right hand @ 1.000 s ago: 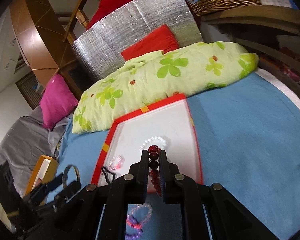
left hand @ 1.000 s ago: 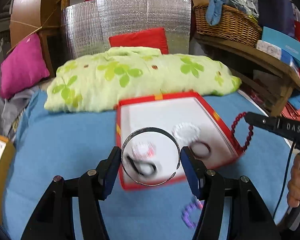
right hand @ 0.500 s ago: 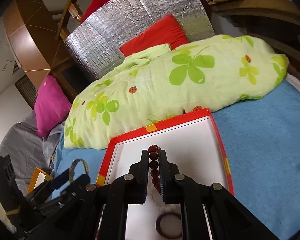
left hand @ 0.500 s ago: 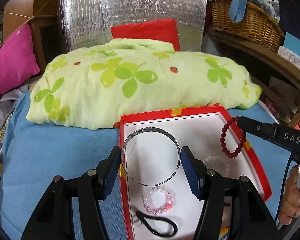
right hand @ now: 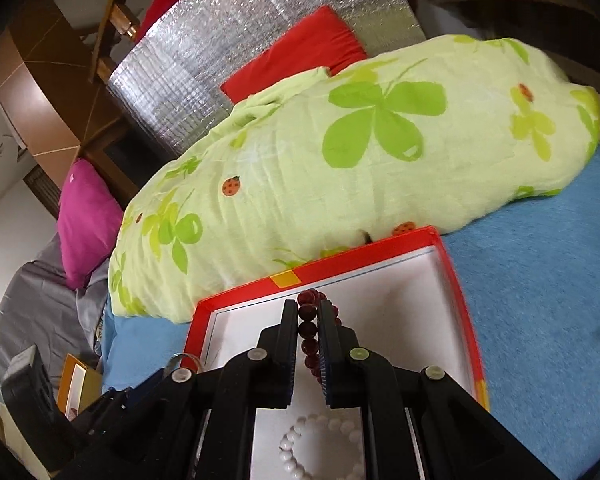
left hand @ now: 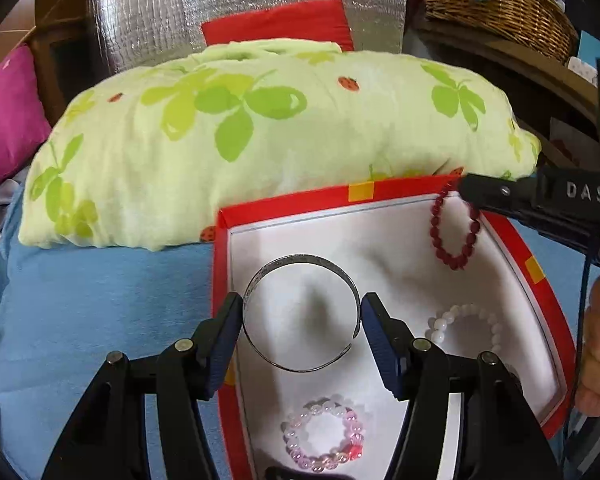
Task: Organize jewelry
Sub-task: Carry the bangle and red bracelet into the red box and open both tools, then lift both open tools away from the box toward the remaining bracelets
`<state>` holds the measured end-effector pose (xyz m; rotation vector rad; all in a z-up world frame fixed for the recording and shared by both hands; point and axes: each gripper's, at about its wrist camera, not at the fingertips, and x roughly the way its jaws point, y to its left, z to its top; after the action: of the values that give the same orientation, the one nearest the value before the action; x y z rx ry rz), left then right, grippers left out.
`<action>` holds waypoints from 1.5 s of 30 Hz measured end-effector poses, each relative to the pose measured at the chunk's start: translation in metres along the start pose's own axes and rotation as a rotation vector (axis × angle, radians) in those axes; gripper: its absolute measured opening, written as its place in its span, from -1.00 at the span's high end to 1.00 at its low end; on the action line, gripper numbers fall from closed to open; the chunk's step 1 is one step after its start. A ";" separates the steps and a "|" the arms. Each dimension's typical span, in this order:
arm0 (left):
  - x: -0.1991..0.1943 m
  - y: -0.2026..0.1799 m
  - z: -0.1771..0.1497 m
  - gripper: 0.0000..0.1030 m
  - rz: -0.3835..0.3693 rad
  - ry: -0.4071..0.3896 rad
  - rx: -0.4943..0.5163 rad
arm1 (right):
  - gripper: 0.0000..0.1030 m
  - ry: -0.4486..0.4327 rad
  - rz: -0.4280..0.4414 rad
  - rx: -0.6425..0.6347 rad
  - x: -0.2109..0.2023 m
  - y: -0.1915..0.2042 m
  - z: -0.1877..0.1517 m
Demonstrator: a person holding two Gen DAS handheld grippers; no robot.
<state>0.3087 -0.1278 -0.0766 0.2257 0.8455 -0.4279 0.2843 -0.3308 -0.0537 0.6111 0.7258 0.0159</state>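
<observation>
Jewelry sits partly in the red box (left hand: 380, 191), partly in the two claws above it. On the box's white lining lie a white bead bracelet (left hand: 466, 322) at 3 o'clock and a pink bead bracelet (left hand: 323, 435) at 6 o'clock; a dark item shows only as a sliver at the bottom edge of the left view, too cut off to name. The left claw (left hand: 302, 314) is spread wide on the silver bangle (left hand: 300, 312), its blue pads pressing the bangle's two sides, and holds it over the left half of the box; whether the bangle touches the lining I cannot tell. The right claw (right hand: 308, 314) is nearly closed on the dark red bead bracelet (right hand: 309, 332), which in the left view hangs as a loop (left hand: 454, 228) from the claw tip over the box's far corner at 1 o'clock. The box rests on a blue bed (left hand: 100, 292), its far rim against a green clover-print pillow (left hand: 260, 132). Compared with a second ago, the box fills far more of both views: both claws have moved in over it, the red bracelet has gone from outside the right rim to above the lining, and the bangle's grip has not changed.
</observation>
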 end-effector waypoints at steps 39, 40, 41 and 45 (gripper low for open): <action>-0.106 0.029 -0.022 -0.35 0.151 -0.064 -0.034 | 0.48 0.059 -0.073 -0.024 -0.082 0.008 -0.063; -0.108 0.029 -0.026 -0.35 0.158 -0.062 -0.036 | 0.48 0.060 -0.072 -0.027 -0.087 0.008 -0.068; -0.113 0.029 -0.031 -0.35 0.167 -0.058 -0.038 | 0.48 0.061 -0.071 -0.032 -0.093 0.009 -0.074; -0.126 0.026 -0.050 -0.35 0.182 -0.050 -0.035 | 0.48 0.070 -0.068 -0.045 -0.113 0.010 -0.095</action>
<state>0.2127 -0.0522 -0.0120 0.2565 0.7757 -0.2476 0.1416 -0.2979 -0.0337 0.5450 0.8121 -0.0094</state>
